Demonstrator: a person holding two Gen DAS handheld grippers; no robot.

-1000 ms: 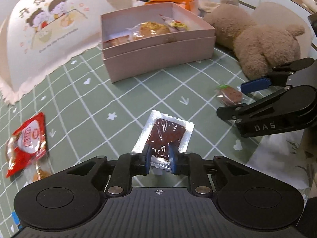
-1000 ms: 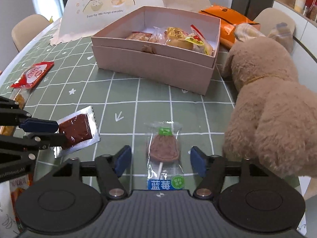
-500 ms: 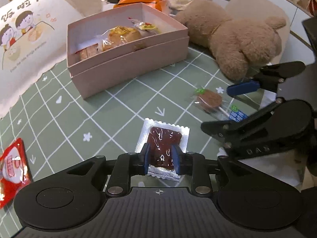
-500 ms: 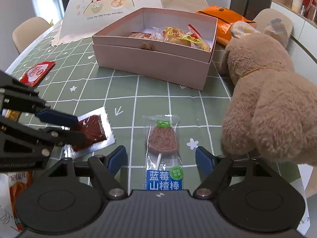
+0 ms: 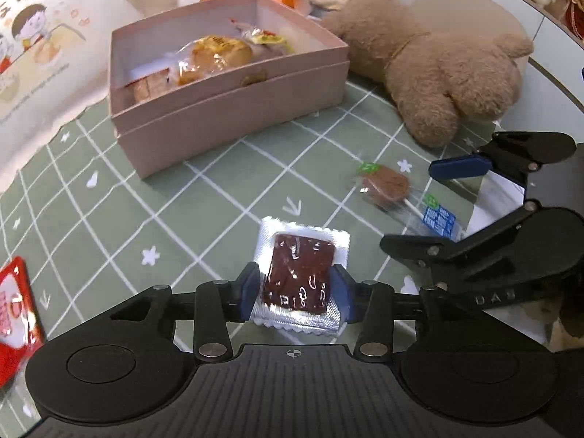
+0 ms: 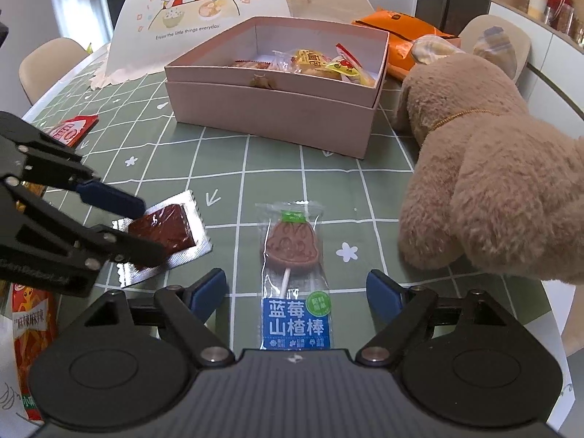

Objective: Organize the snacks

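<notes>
Green checked cloth covers the tabletop [image 6: 277,179], with a cream chair and pale cabinets behind it. Between the jaws of the left gripper [image 5: 295,292] lies a dark red snack slab in a silver foil packet [image 5: 301,277]; the jaws have just been opening, and their blue pads now stand beside the packet's edges, perhaps brushing the foil but no longer pinching it, so the packet rests flat on the cloth. The right gripper [image 6: 296,290] has also just been widening its jaws, and they stand well apart on either side of a blueberry hawthorn lollipop [image 6: 294,252] in a clear wrapper with a blue label, touching nothing.

Both snacks look light. The foil packet is thin and slick, with crimped edges that would fold under a pinch, so the firmer slab in the middle is probably the better place to grip. The lollipop's wrapper is loose and crinkly (likely to slide on the cloth); its disc looks brittle, and I would take it across the stick or the flat label end.

Further out, the pink box [image 6: 277,109] already holds several wrapped snacks, and stands well beyond both items. A brown plush bear [image 6: 485,168] lies just right of the lollipop, a red sachet [image 5: 12,303] sits at the far left, and an orange bag [image 6: 398,25] lies behind the box.
</notes>
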